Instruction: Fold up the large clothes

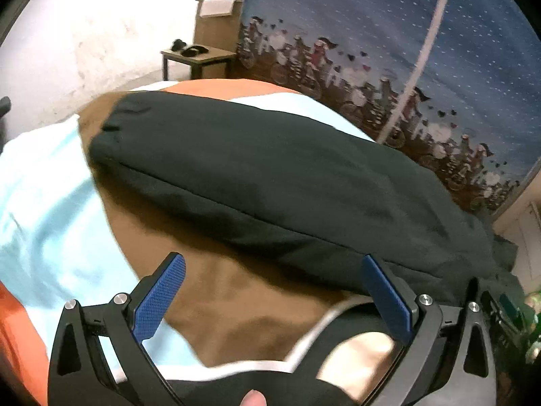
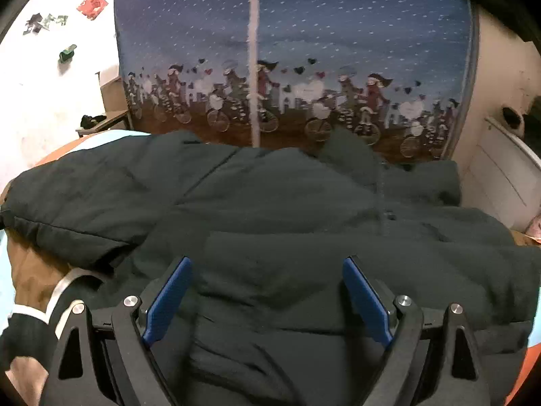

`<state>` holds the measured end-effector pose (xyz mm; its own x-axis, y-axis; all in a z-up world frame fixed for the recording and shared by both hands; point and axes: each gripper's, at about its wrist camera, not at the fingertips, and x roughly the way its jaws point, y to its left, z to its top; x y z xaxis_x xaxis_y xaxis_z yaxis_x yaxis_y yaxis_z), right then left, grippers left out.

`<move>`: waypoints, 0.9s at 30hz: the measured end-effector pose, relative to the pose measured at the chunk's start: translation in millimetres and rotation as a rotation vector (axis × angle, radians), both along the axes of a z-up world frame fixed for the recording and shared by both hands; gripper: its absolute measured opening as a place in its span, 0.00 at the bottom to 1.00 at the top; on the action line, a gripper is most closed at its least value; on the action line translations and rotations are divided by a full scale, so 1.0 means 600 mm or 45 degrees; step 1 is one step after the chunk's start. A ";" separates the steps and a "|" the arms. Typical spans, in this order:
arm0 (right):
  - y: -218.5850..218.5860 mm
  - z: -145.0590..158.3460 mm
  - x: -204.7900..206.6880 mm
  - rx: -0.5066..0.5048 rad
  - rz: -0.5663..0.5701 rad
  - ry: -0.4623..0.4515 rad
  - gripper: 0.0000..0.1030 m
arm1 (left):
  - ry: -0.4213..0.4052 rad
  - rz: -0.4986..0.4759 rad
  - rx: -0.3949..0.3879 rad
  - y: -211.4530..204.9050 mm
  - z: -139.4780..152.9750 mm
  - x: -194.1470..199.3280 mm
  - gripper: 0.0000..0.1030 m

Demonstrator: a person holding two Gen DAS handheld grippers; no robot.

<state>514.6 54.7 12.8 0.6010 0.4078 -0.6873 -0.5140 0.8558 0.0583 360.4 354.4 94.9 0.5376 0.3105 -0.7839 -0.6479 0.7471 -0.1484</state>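
A large dark padded jacket [image 2: 287,223] lies spread on a bed. One sleeve [image 1: 257,169] stretches out to the left over a brown cloth [image 1: 236,301]. My left gripper [image 1: 274,291] is open and empty, hovering above the brown cloth just in front of the sleeve's near edge. My right gripper [image 2: 267,294] is open and empty, hovering over the jacket's body near its lower part. The same sleeve [image 2: 84,203] shows at the left in the right wrist view.
The bed has a light blue sheet [image 1: 47,209] and an orange cover [image 1: 17,338]. A blue patterned fabric wardrobe [image 2: 294,50] stands right behind the bed. A small wooden table [image 1: 197,55] and a cardboard box [image 1: 216,23] stand at the back left.
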 end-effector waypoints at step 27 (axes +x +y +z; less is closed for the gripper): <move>0.107 -0.094 0.028 -0.212 -0.011 0.025 1.00 | -0.070 0.450 -0.206 0.260 -0.050 -0.095 0.98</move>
